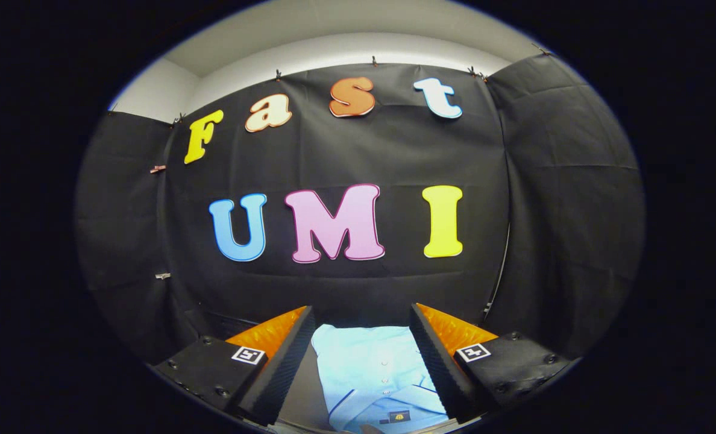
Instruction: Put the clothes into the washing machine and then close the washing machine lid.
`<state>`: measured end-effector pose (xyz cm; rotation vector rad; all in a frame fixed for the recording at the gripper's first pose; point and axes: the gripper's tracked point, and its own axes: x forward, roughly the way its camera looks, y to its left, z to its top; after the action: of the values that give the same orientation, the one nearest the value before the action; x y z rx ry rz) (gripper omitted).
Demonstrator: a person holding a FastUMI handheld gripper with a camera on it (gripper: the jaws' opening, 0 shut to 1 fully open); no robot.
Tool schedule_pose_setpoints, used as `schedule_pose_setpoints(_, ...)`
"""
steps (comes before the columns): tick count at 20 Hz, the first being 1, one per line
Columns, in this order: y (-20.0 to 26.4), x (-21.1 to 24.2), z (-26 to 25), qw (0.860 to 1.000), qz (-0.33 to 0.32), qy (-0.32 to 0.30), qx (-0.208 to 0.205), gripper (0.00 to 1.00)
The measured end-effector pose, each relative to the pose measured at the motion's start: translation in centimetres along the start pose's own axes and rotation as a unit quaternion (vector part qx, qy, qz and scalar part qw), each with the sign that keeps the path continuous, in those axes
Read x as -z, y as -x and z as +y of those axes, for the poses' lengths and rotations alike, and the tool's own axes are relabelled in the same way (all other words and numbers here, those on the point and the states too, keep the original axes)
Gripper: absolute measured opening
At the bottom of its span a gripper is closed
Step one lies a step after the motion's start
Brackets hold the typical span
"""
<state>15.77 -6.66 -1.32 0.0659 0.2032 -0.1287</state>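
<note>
I am at the very first step, reaching for the clothes, with nothing picked up yet. My jaws (361, 355), two black ribbed pads backed with orange plastic, stand wide open and grip nothing. Between them and below lies a pale blue folded shirt with a row of small buttons and dark piping (373, 377), spread flat on a grey desk (301, 398). The shirt sits nearer the right jaw, and bare desk shows beside the left one. Its far edge ends about level with the jaw tips. I judge the next move is to lower until the pads straddle a fold of cloth, then close. I cannot tell how high above the shirt I am
</note>
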Motion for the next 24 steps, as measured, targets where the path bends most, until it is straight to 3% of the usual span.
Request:
schedule_pose_setpoints(13,-11.4,10.1,-3.6,0.984,0.172,-0.003,0.045,0.99)
schedule_pose_setpoints(24,-14.8,17.9,-5.6,0.956,0.286,-0.018,0.063,0.99)
